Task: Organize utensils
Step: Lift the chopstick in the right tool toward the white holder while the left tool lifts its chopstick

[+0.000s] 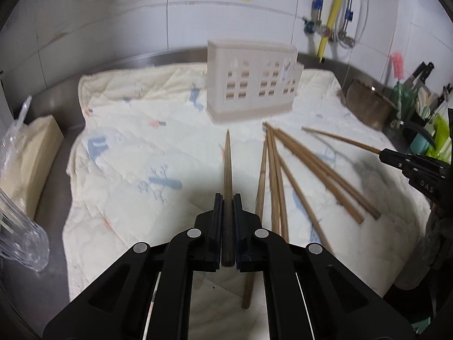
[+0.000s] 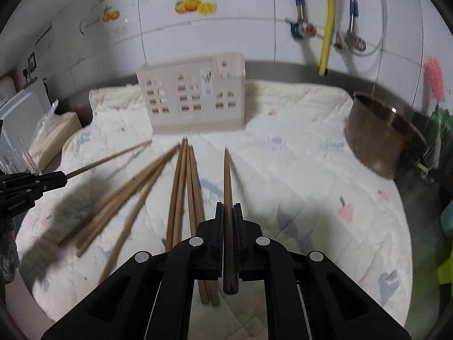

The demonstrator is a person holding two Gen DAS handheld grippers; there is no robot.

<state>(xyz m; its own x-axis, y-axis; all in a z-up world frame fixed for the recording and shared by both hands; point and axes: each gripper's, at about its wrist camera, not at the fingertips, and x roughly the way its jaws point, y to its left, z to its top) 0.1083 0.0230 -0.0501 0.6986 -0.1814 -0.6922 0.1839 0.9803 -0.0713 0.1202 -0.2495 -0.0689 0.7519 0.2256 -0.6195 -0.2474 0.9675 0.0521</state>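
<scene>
My left gripper is shut on one wooden chopstick, which points toward the cream utensil holder with window cut-outs, standing at the back of the cloth. Just right of it, several loose chopsticks lie fanned on the cloth. My right gripper is shut on another chopstick, held above the cloth and aimed right of the holder. The loose chopsticks lie to its left. Each gripper shows in the other's view: the right gripper and the left gripper, each with its chopstick sticking out.
A quilted cream cloth covers the steel counter. A metal pot stands at the right edge, with knives and a rack beyond it. A tissue box and a clear plastic cup sit at the left. Pipes run down the tiled wall.
</scene>
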